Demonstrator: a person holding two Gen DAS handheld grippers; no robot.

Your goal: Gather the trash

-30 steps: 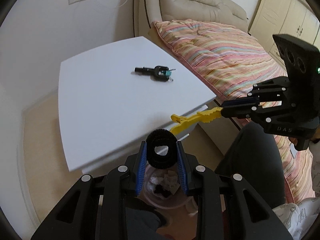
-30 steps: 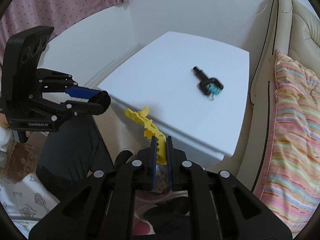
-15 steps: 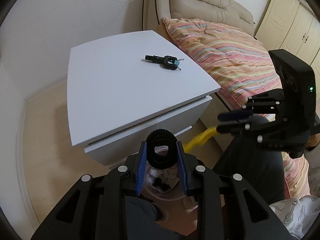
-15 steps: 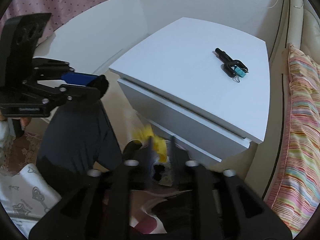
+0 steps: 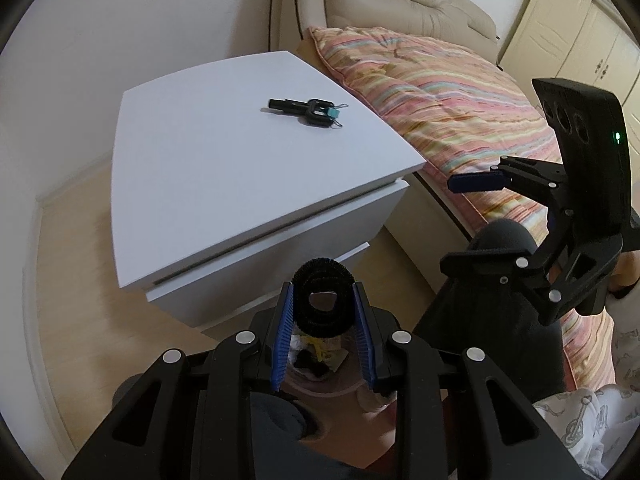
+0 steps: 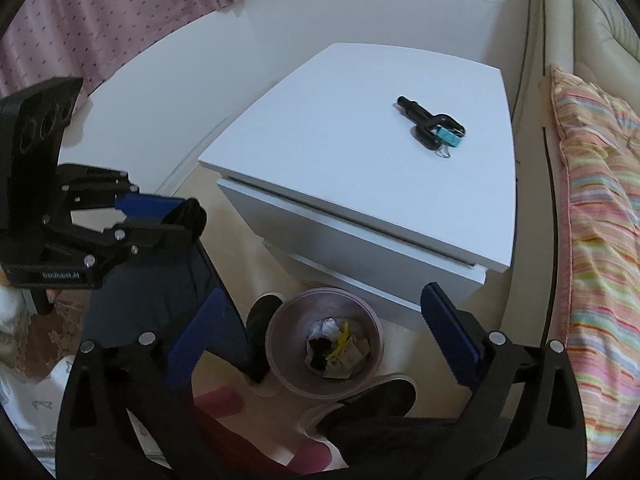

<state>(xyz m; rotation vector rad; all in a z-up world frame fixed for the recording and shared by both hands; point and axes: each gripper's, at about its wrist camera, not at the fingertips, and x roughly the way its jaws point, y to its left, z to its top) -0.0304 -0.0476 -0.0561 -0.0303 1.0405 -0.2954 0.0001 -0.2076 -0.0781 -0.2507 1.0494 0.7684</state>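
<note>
My left gripper (image 5: 323, 307) is shut on a black fuzzy ring (image 5: 322, 302) and holds it above a pink waste bin (image 5: 320, 390). The bin (image 6: 276, 334) stands on the floor in front of the white nightstand (image 6: 360, 184) and holds crumpled paper, dark bits and a yellow clip (image 6: 339, 339). My right gripper (image 6: 324, 334) is open and empty right above the bin. A black clamp with a teal binder clip (image 6: 434, 128) lies on the nightstand top; it also shows in the left wrist view (image 5: 308, 109).
A bed with a striped quilt (image 5: 452, 96) runs along the right of the nightstand. The person's legs and dark slippers (image 6: 376, 400) surround the bin. A pink curtain (image 6: 100, 20) hangs at the far left. Cream cabinets (image 5: 580, 48) stand at the back.
My right gripper carried the yellow clip off the nightstand edge, down over the bin, and opened; the clip now lies in the bin. My left gripper pulled back, still holding the ring.
</note>
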